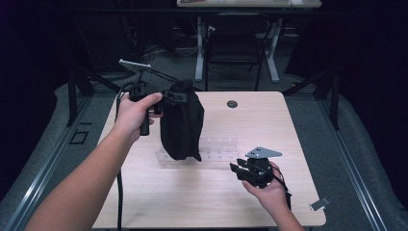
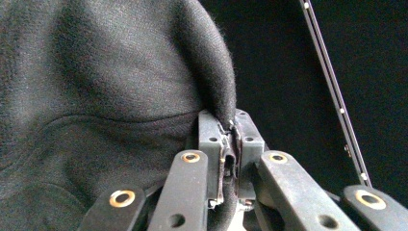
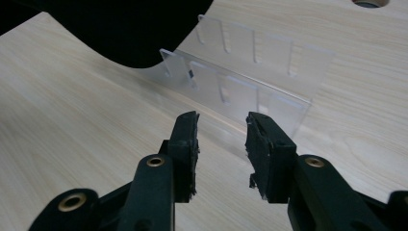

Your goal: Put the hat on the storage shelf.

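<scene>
A black cloth [image 1: 182, 122] hangs in the air over the left half of the table, its lower end touching a clear plastic rack [image 1: 219, 148]. My left gripper [image 1: 177, 96] is shut on the cloth's top edge; in the left gripper view the fabric [image 2: 120, 82] is pinched between the closed jaws of the left gripper [image 2: 230, 126]. My right gripper [image 1: 239, 169] rests low near the table's front right, open and empty. In the right gripper view the right gripper [image 3: 222, 122] points at the clear rack [image 3: 250, 82], with the cloth's hem [image 3: 125, 33] beyond it.
The light wooden table [image 1: 144, 202] has a round cable hole [image 1: 232, 104] near its far edge. A small clip-like item [image 1: 319, 203] lies at the front right corner. A black chair [image 1: 234, 45] and white desk legs stand behind the table.
</scene>
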`<state>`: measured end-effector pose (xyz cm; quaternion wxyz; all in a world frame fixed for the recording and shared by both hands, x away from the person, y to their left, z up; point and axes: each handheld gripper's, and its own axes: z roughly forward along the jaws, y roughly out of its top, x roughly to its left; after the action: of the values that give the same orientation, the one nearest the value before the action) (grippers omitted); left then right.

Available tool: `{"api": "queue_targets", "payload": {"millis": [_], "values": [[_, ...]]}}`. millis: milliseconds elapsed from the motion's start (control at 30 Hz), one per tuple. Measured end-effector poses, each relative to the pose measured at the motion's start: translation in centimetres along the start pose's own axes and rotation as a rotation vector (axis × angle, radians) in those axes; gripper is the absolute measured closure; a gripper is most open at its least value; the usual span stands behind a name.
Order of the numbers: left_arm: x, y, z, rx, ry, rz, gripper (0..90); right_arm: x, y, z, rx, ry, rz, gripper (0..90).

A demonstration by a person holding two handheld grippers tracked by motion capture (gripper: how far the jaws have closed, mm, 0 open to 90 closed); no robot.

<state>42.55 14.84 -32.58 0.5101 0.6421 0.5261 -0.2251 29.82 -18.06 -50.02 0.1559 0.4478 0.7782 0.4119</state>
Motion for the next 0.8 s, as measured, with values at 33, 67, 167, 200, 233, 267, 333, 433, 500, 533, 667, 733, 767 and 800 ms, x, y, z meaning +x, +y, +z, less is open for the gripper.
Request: {"api": "queue_targets", "payload": {"millis": [33,67,167,200,233,267,333,433,500,533,667,733,767,800], "values": [[0.0,0.0,0.0,0.0,0.0,0.0,85.3,0.2,0.1,0.1,-0.001,0.0,-0.006,64.5],[0.0,0.0,0.0,0.002,-0.001,0.0,85.3,0.4,0.3,0.2,0.005,0.007,-0.02,64.5],[-0.1,0.0,0.0,0.001,0.003,0.002,85.3,1.2,0.8,0.7,0.001,0.022,-0.049,64.4],[-0.1,0.0,0.0,0.002,0.005,0.003,85.3,1.5,1.0,0.9,-0.002,0.031,-0.055,64.2],[-0.1,0.0,0.0,0.003,0.006,0.004,85.3,1.7,1.2,1.1,0.005,0.03,-0.063,64.1],[-0.2,0.0,0.1,0.003,0.008,0.004,85.3,2.0,1.3,1.4,0.004,0.035,-0.065,64.4],[-0.2,0.1,0.1,0.006,0.009,0.005,85.3,2.4,1.7,1.8,0.02,0.049,-0.068,66.6],[-0.3,0.1,0.3,0.009,0.006,0.005,85.3,3.1,2.1,2.4,0.025,0.076,-0.081,67.9],[-0.3,0.1,0.5,0.009,0.002,0.006,85.3,3.6,2.4,2.8,0.023,0.086,-0.093,68.0],[-0.3,0.1,0.5,0.012,-0.001,0.007,85.3,3.9,2.5,3.0,0.022,0.09,-0.095,68.2],[-0.6,0.1,0.9,0.016,-0.002,0.01,85.3,4.8,3.2,3.5,0.025,0.11,-0.12,68.9],[-0.6,0.0,1.1,0.022,-0.002,0.014,85.2,5.2,3.6,3.7,0.017,0.119,-0.117,69.0],[-0.7,0.0,1.1,0.02,-0.003,0.013,85.2,5.3,3.8,3.8,0.019,0.123,-0.123,68.9],[-0.7,0.0,1.2,0.021,-0.003,0.014,85.3,5.5,3.9,3.9,0.015,0.129,-0.118,68.9]]}}
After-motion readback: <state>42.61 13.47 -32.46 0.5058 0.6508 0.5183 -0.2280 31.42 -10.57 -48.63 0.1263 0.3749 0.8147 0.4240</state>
